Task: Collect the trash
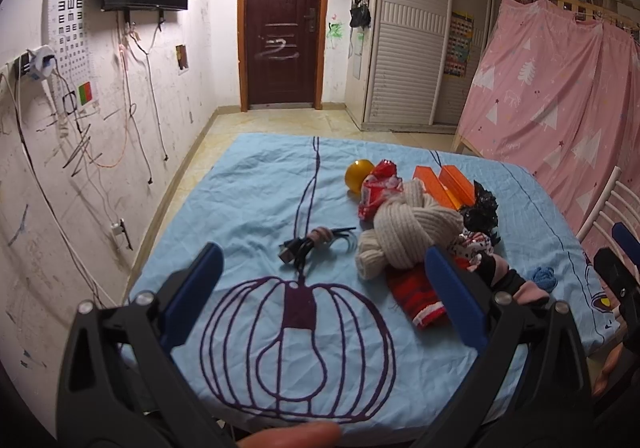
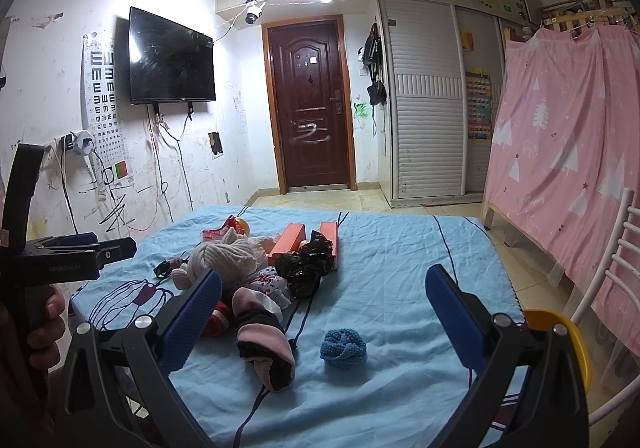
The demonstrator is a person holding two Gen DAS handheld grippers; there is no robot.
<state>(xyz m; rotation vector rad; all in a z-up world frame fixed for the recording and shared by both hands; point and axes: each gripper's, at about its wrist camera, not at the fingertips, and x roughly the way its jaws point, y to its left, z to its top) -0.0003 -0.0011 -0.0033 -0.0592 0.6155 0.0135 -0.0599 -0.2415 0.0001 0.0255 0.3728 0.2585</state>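
Both my left tongs (image 1: 324,296) and right tongs (image 2: 324,312) hang released, empty. The black crumpled bag (image 2: 306,262), likely trash, lies just beside the orange box (image 2: 289,239); I would approach low, pinching only plastic.

surface: blue sheet (image 2: 400,268); on it: cream scarf (image 1: 404,232); black cable (image 1: 304,248); blue knit ball (image 2: 343,348); black bag (image 2: 308,260)

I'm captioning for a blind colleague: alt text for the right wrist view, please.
Open right gripper hovers over a blue-sheeted table, empty, with a blue knitted ball and pink-black sock just ahead. Farther off lie a cream scarf and black bag.
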